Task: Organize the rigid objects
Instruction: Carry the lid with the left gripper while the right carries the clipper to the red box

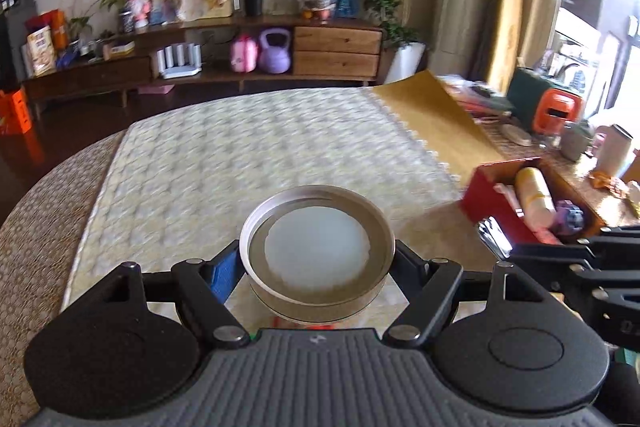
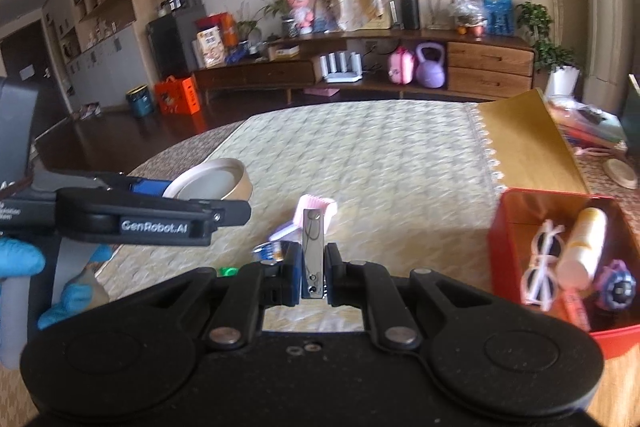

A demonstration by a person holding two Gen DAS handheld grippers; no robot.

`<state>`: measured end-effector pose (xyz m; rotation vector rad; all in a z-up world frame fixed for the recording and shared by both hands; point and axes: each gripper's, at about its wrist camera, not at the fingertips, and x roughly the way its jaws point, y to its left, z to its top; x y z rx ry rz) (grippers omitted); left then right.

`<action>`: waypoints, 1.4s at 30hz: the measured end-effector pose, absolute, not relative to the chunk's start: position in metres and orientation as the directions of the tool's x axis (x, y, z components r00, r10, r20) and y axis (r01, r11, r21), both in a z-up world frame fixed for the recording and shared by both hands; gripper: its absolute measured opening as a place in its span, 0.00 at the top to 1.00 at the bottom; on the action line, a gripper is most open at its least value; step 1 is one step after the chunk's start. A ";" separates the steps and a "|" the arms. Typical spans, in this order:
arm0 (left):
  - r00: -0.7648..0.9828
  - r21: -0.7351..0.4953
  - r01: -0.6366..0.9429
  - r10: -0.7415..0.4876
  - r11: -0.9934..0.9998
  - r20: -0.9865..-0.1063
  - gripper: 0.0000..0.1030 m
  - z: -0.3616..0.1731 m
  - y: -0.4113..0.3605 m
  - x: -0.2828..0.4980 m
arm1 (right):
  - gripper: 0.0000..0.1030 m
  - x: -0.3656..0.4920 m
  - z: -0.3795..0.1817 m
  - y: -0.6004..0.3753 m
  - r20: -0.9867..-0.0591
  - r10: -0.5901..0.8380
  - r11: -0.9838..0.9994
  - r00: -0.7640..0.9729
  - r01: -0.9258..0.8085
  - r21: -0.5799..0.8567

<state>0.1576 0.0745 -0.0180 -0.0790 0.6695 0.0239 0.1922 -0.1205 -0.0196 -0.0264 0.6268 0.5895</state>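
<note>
White "GenRobot.AI" lettering marked the left tongs (image 2: 224, 203), clamped around a round silver metal tin (image 1: 318, 253), while the right tongs (image 2: 312, 273) pinched shiny steel nail clippers (image 2: 313, 247).

we see a round desk (image 2: 224, 139) with a beige woven cover, and over it a pale yellow quilted cloth (image 2: 380, 155) with a scalloped edge. on the desk lie a red box (image 2: 505, 239) to the right, a pink comb-like piece (image 2: 320, 205) near the middle, and a small green thing (image 2: 229, 271) close by. beyond the box a tan sheet (image 2: 520, 139) rests against the cloth's edge.
</note>
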 end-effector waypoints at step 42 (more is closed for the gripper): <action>0.665 0.018 0.235 -0.147 0.972 -0.732 0.25 -0.048 -0.148 0.301 | 0.90 0.256 -0.053 -0.306 -0.619 0.271 0.962 0.737 -0.229 0.148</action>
